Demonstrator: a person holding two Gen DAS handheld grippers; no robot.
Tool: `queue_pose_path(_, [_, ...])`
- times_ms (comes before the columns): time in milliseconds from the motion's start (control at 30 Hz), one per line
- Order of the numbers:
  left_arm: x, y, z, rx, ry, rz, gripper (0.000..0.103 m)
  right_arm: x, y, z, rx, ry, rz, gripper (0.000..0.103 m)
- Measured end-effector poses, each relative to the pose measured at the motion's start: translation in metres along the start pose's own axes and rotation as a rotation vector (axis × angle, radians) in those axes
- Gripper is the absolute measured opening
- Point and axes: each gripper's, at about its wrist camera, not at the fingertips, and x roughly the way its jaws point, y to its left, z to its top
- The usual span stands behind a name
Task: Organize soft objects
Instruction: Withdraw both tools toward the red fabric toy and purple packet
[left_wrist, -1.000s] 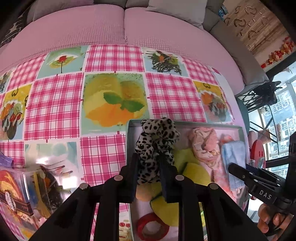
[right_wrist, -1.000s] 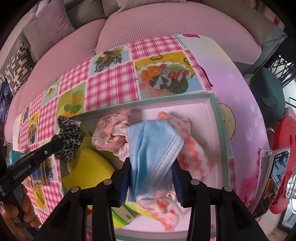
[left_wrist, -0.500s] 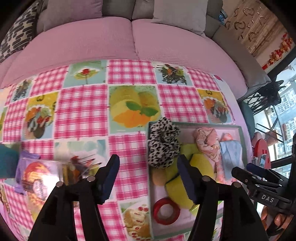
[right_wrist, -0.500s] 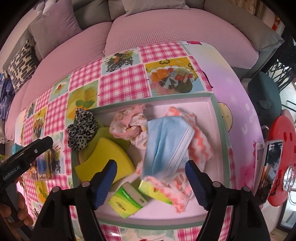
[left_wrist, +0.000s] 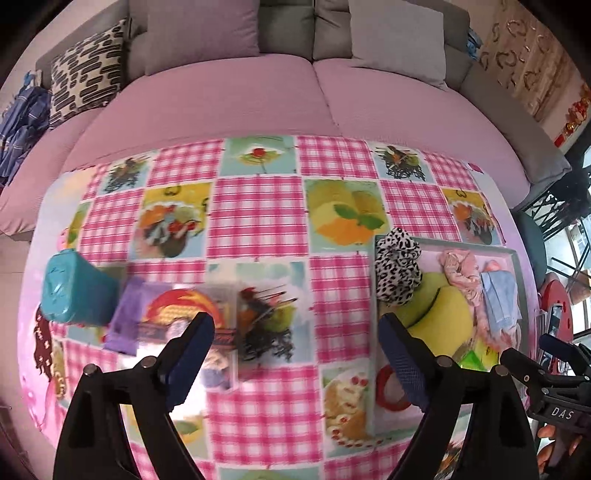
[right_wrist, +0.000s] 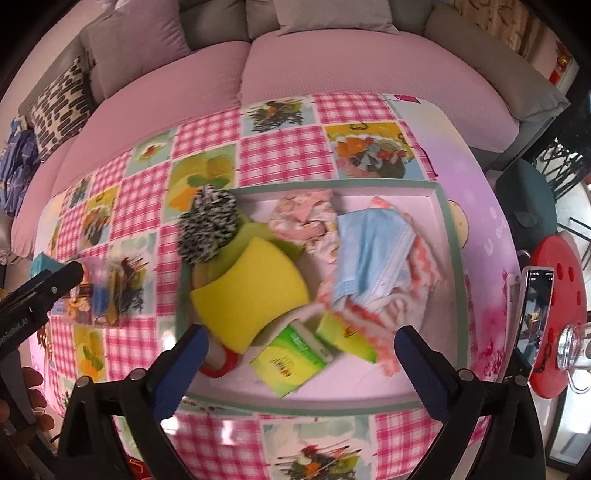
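Hanging above the table with nothing between their blue pads, both grippers have their jaws opening wide. The right gripper (right_wrist: 297, 356) points down over the near edge of the tray (right_wrist: 448, 236), so its contents lie just ahead of it: two green packets (right_wrist: 291, 358), a red tape roll (right_wrist: 218, 363) at the near left corner, then the yellow sponge (right_wrist: 251, 291). Beyond these, the blue face mask (right_wrist: 369, 251) lies draped over a pink-and-white cloth (right_wrist: 417, 284), its long axis running from near to far, with a pink floral cloth (right_wrist: 303, 218) beside it. At the far left corner the leopard-print scrunchie (right_wrist: 208, 223) rests on the rim, partly overhanging the tablecloth (right_wrist: 280, 155).

The left gripper (left_wrist: 295, 354) sits over the open cloth, left of the tray (left_wrist: 517, 254). Ahead and to its left lie things still outside the tray: a clear packet (left_wrist: 207, 314) with a purple item (left_wrist: 125, 317) beside it, blurred, and a teal box (left_wrist: 74, 291) further left. Judging by this, the left hand is the nearer one for whatever remains there, though I cannot tell whether those items are soft. A pink sofa (left_wrist: 229, 107) lies beyond.
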Motion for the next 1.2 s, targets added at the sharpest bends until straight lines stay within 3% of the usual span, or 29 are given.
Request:
queue_pose_path(200, [-0.028,0.025,-0.015,0.002,-0.041,0.016,0.090,-0.012,0.033,-0.012,-0.053,-0.013,-0.001,0.102])
queue_pose_path(533, [-0.058,0.106,-0.034,-0.067,-0.088,0.059,0.090,-0.020,0.102,-0.022,-0.175,-0.020,0.036,0.102])
queue_pose_path(900, [-0.055,0.185,-0.052,-0.167,-0.084,0.103,0.090,-0.008,0.189,-0.021,-0.307,0.006,0.090,0.102])
queue_pose_path(1200, [-0.022,0.228,-0.063,-0.255,-0.027,0.094,0.090,0.012,0.249,-0.013,-0.416,0.030,0.124,0.102])
